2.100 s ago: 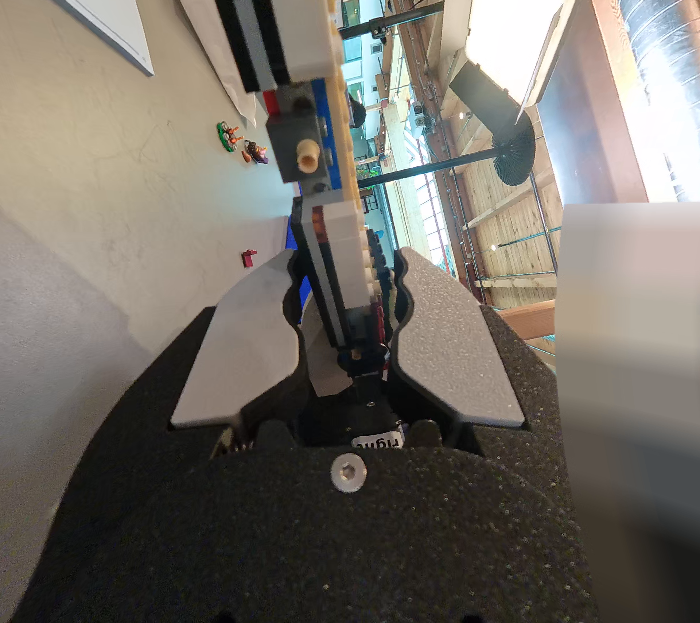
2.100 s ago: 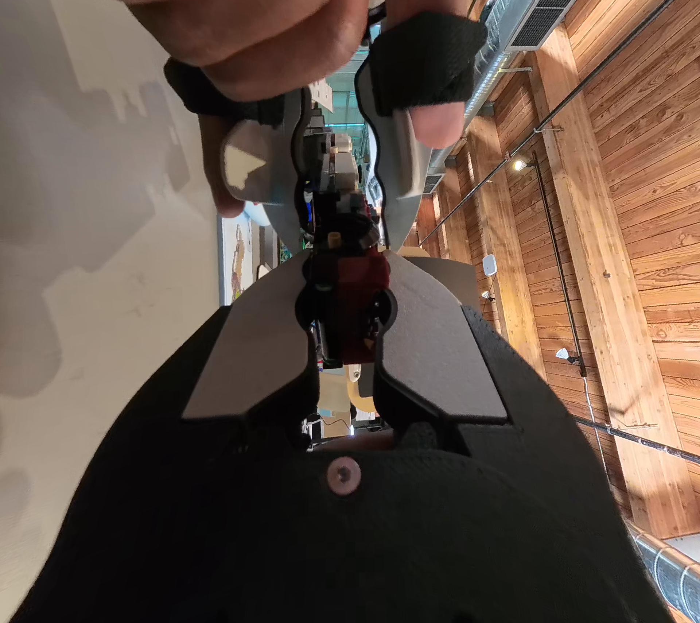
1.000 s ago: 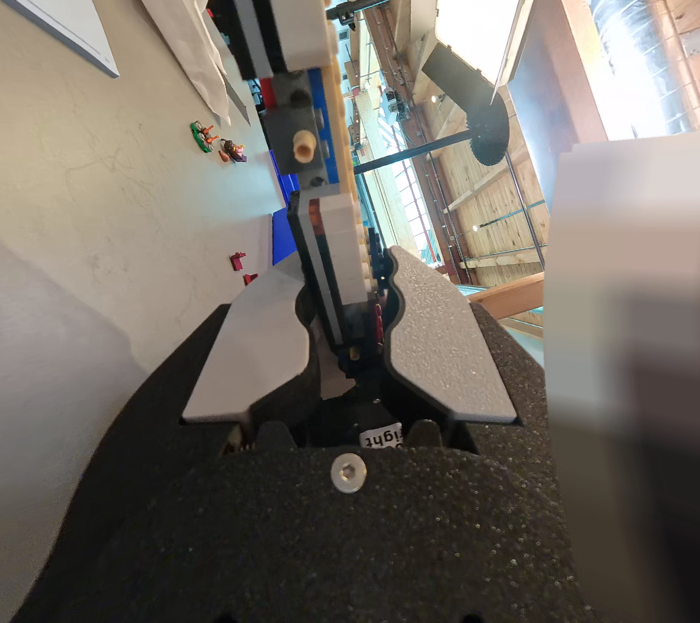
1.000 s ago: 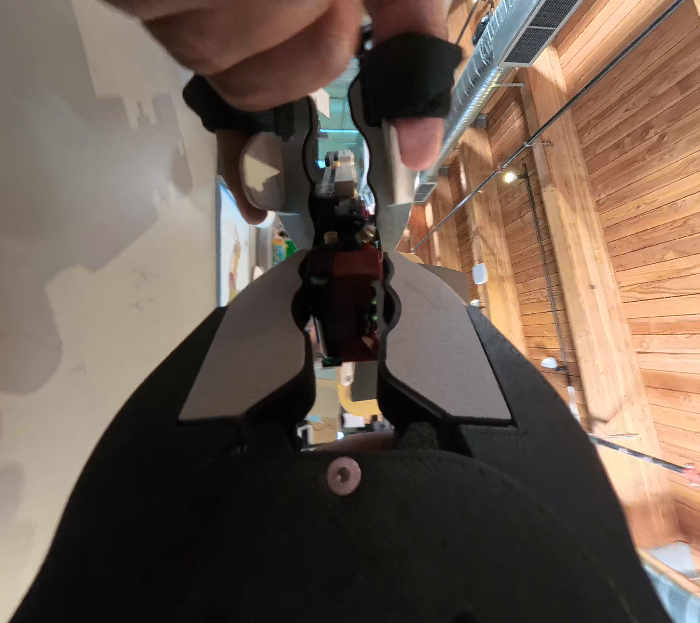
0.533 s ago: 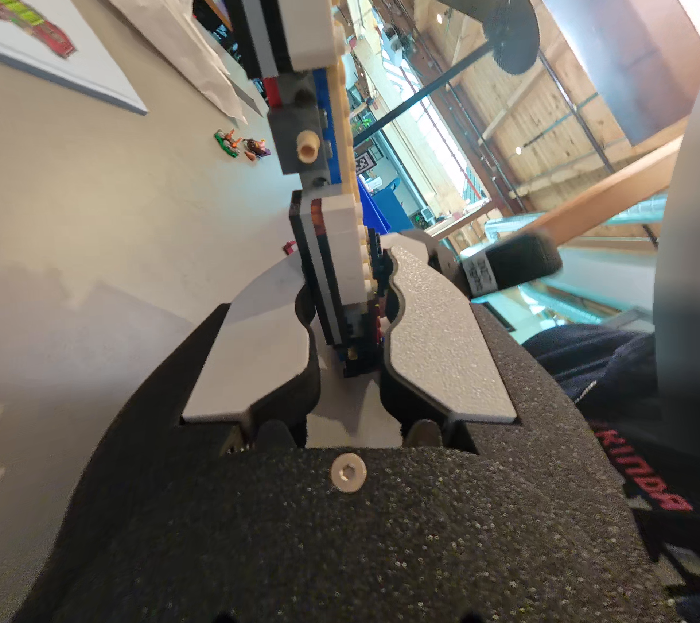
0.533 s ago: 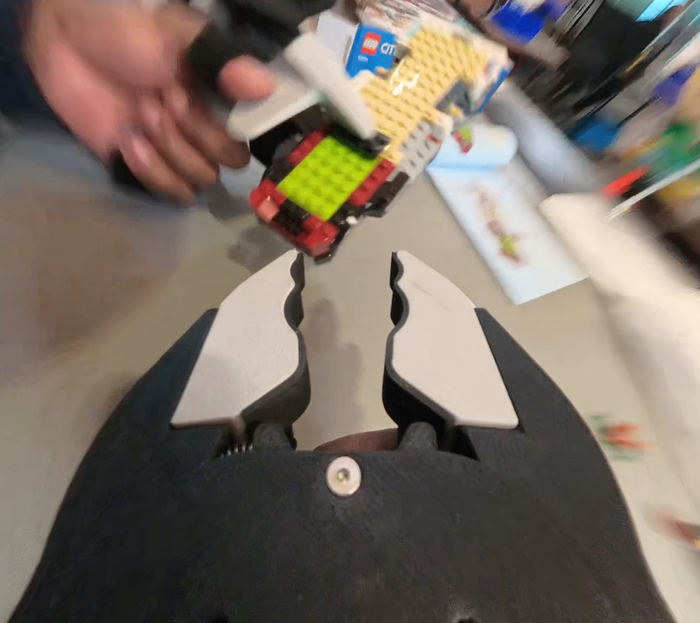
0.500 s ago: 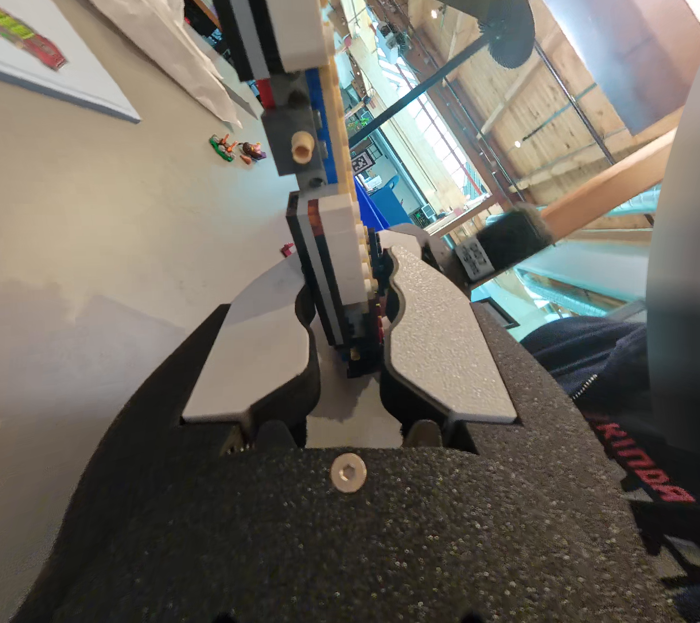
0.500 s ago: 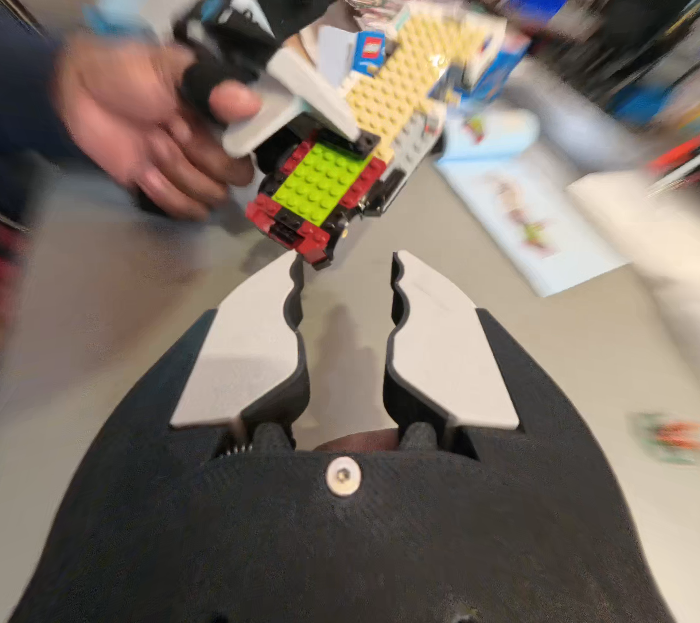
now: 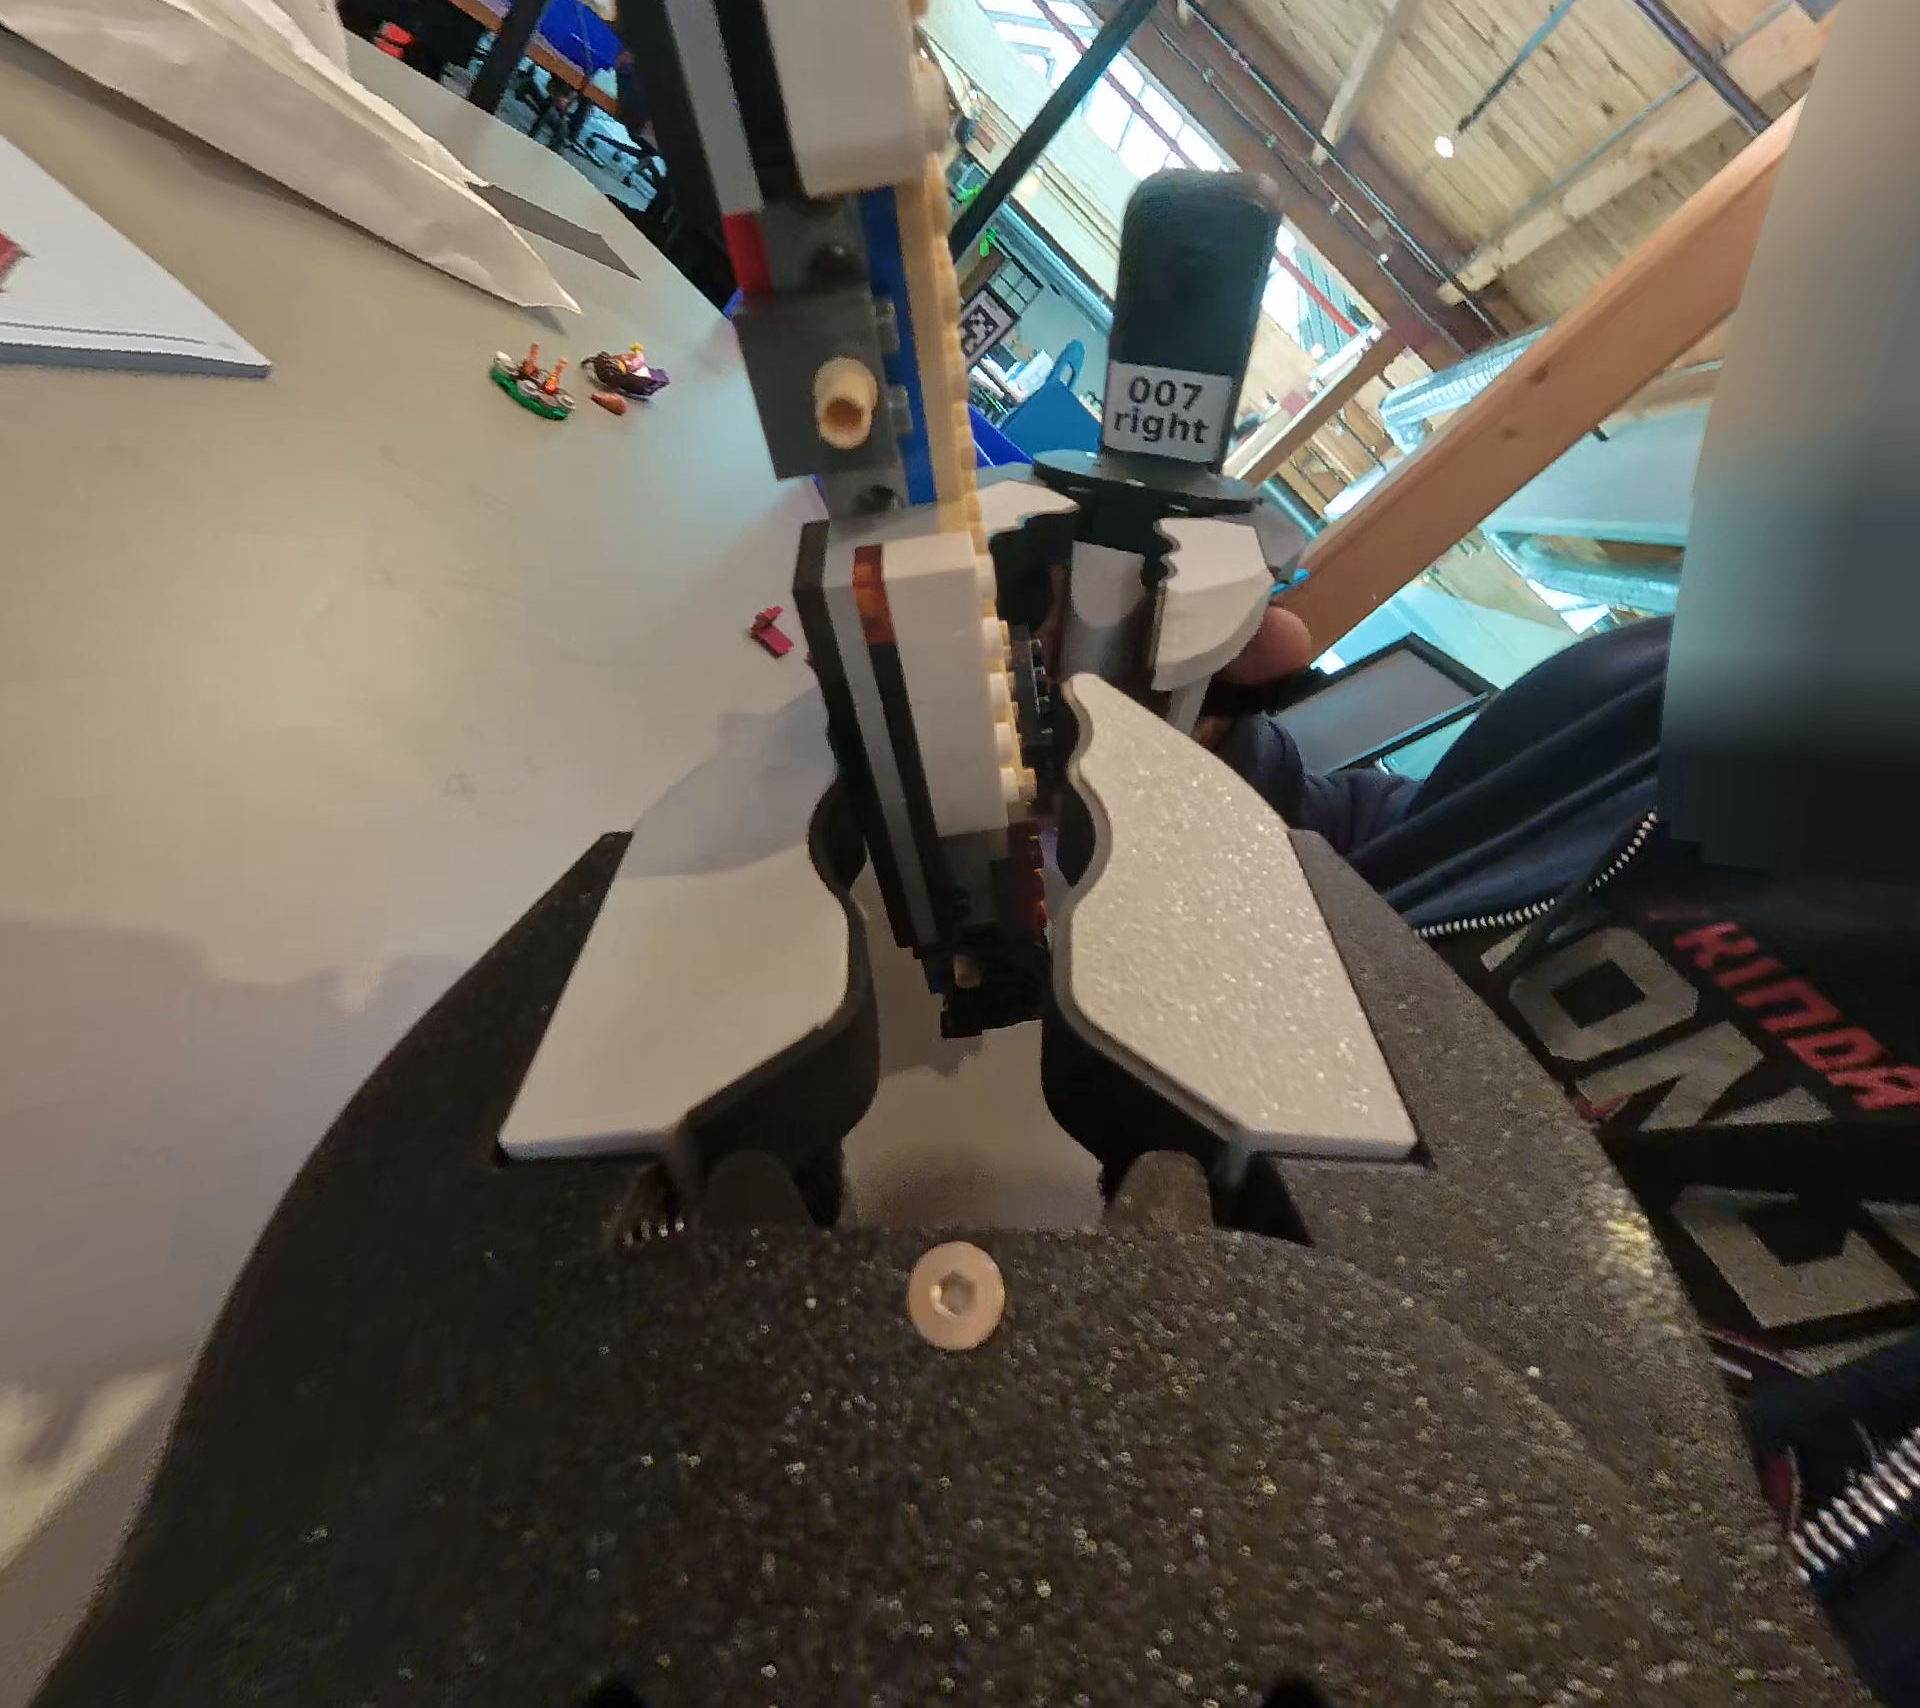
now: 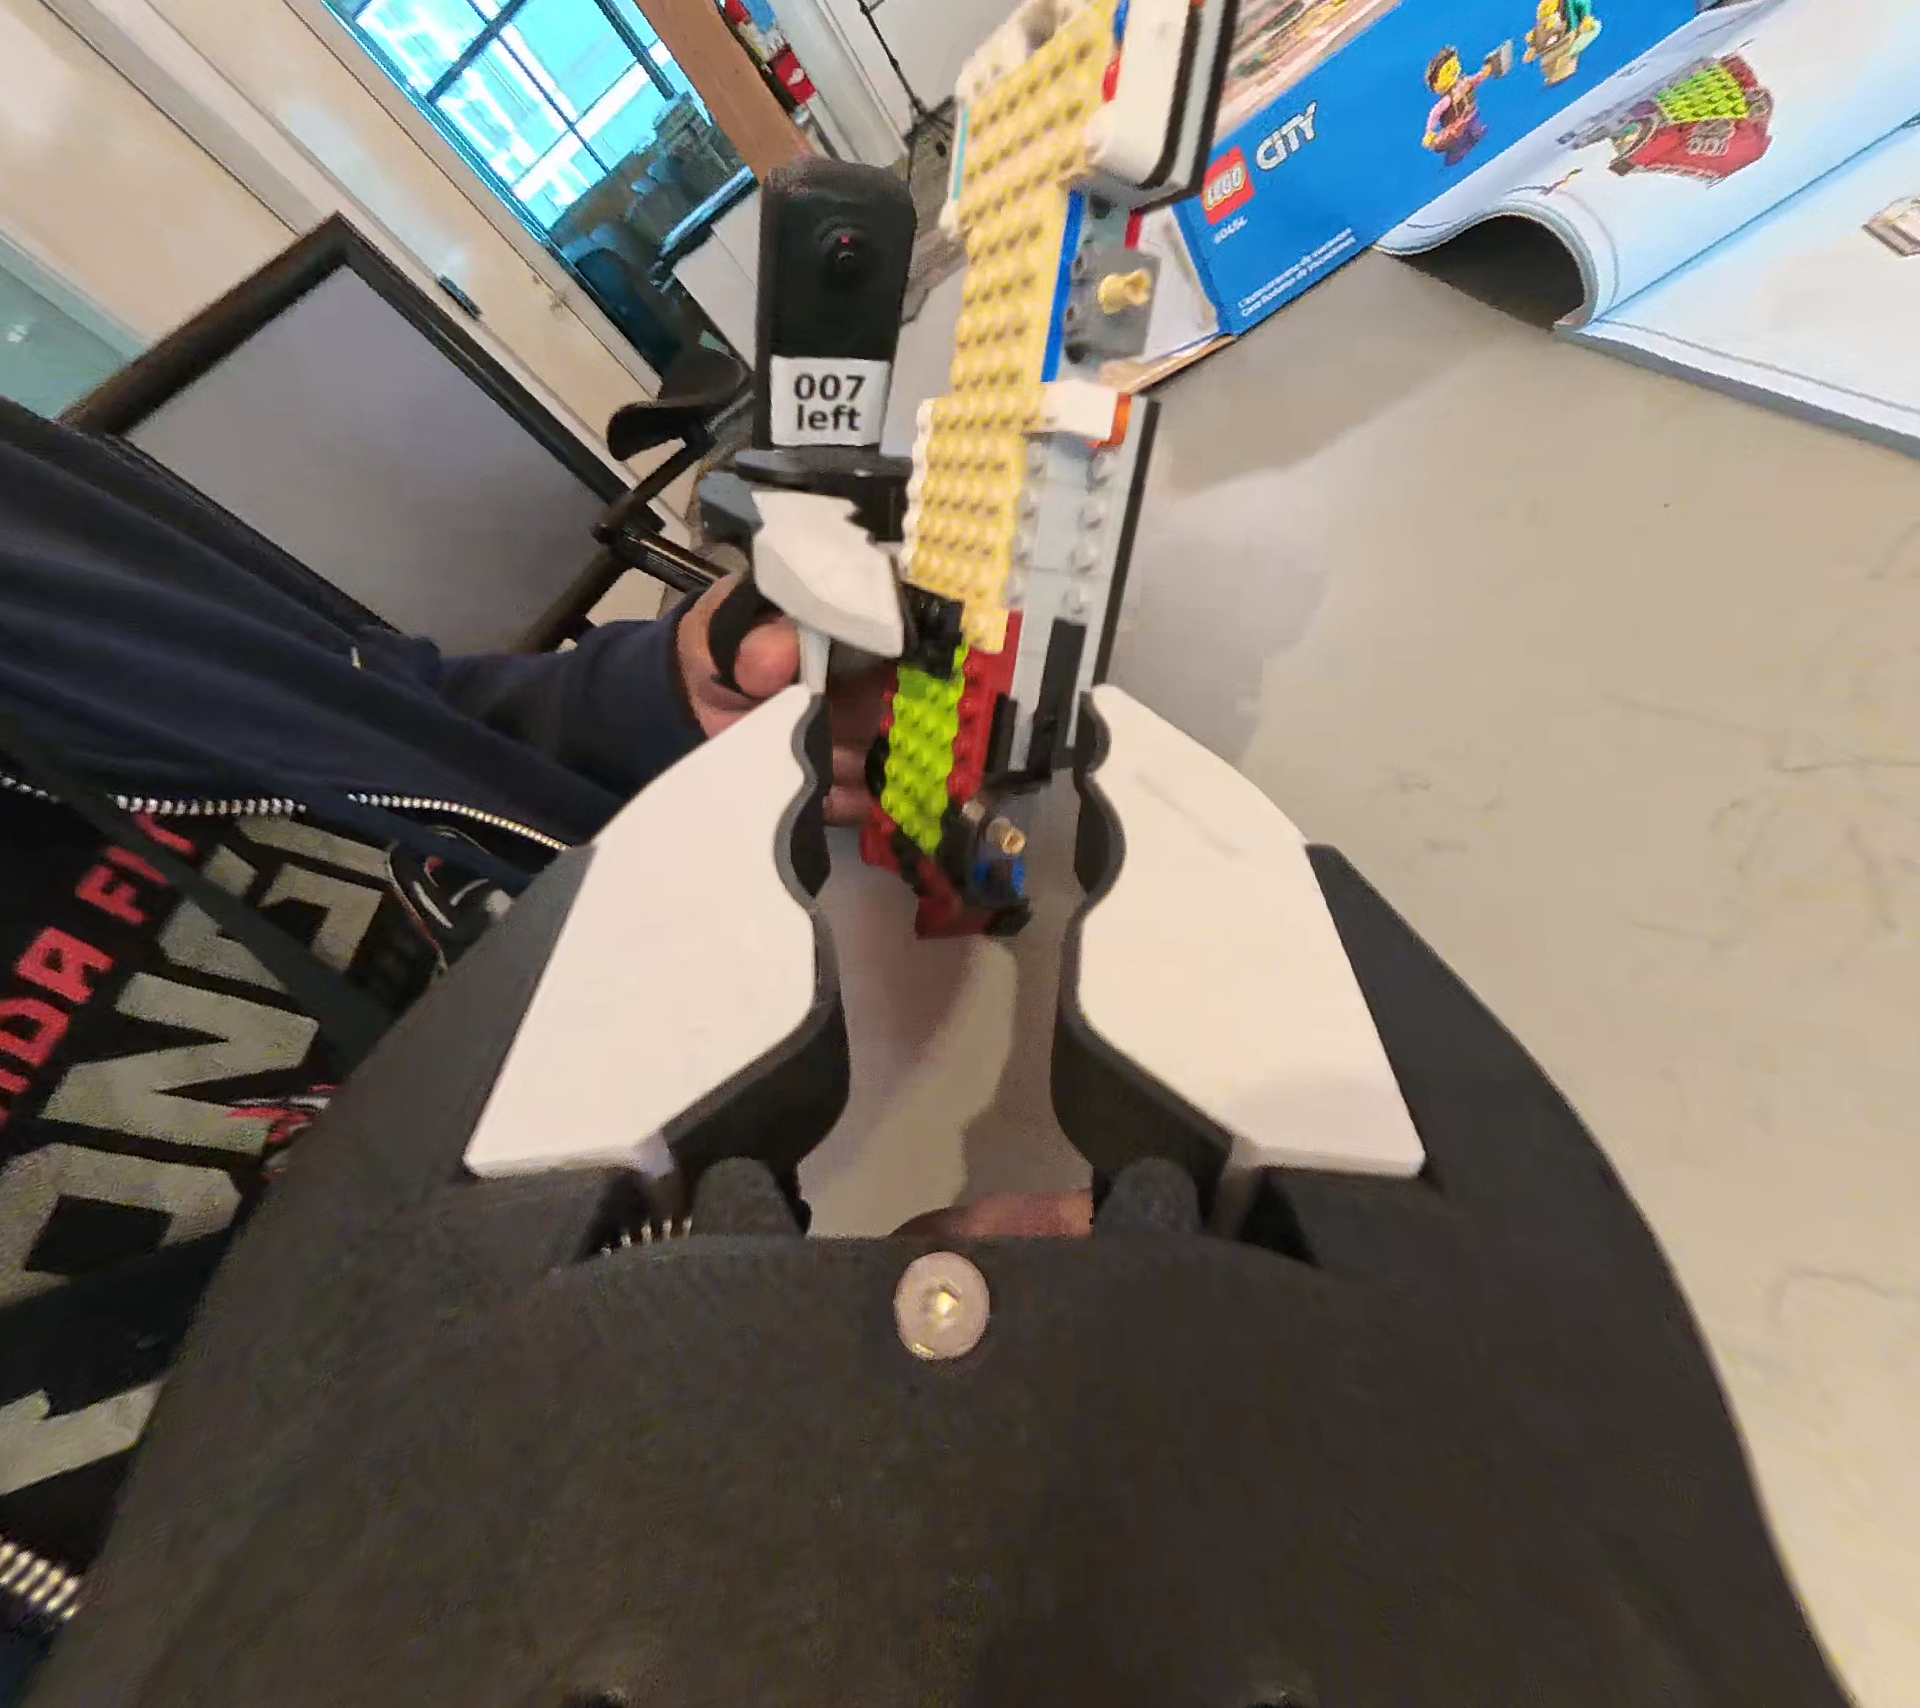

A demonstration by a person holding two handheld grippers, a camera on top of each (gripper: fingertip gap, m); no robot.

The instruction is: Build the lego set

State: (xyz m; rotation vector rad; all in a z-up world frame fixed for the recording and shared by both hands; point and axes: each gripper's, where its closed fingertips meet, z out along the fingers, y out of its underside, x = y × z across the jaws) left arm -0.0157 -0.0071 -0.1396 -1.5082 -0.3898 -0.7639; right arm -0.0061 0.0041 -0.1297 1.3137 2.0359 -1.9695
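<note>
Above the grey tabletop (image 9: 312, 619), the left gripper (image 9: 951, 723) clamped the lower end of a tall brick model (image 9: 914, 702), both pads pressing its sides. The right gripper (image 10: 951, 723) stood open, the model's red-and-lime end (image 10: 925, 765) between its fingers, untouched, with bare table alongside.

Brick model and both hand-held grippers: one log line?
left hand-held gripper: clamps brick model | right hand-held gripper: open, straddling its red end | table: box, booklet
</note>
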